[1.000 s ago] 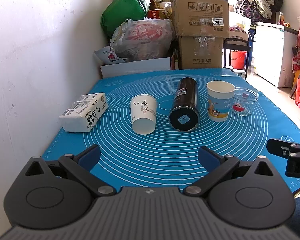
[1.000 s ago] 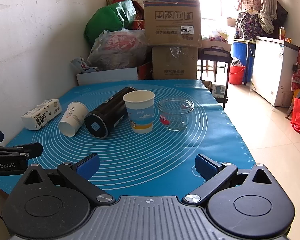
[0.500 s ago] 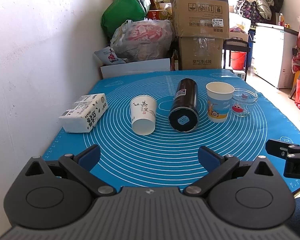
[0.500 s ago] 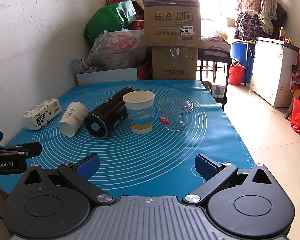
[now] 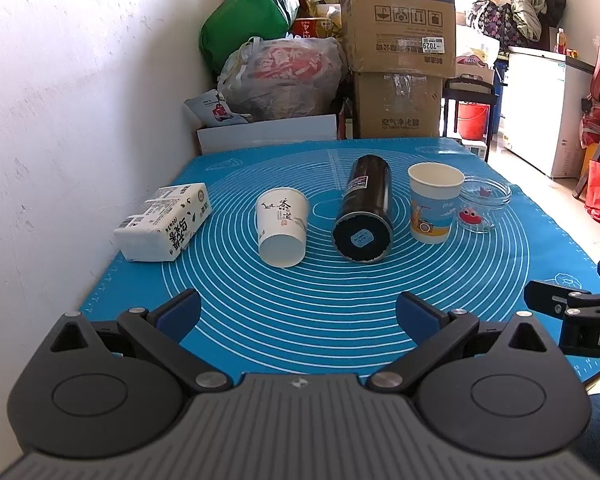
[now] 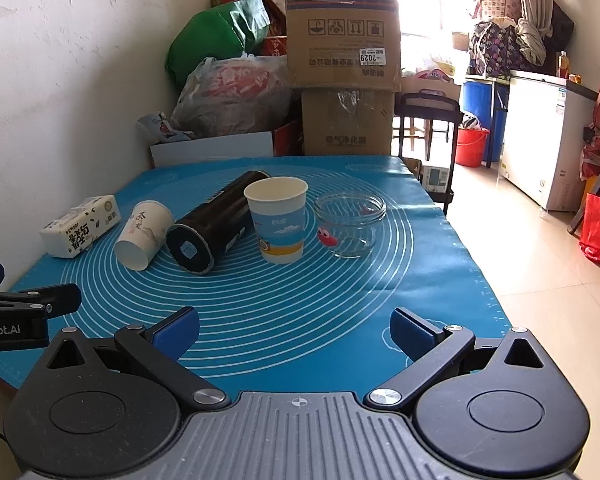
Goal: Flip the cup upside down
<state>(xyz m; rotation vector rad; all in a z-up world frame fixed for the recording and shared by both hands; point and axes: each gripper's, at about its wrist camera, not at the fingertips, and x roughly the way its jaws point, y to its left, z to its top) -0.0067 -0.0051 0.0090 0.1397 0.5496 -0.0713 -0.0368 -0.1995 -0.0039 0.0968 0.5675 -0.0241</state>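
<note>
My fingers [image 6: 178,330] spread wide on both grippers, empty, near mat [image 6: 300,312] edge. Blue cup [image 6: 278,220] upright between black flask [image 6: 216,222] and glass jar [image 6: 350,224]. Approach with right gripper [image 6: 296,330]; grip mid-wall lightly, avoid crushing, clear both neighbours.

I read "7029" on the white sticker of the upper cardboard box [image 5: 398,16]. My left hand-held gripper [image 6: 4,320] carries "Robot.AI". The lying white paper cup [image 5: 283,226] shows "茶道".
</note>
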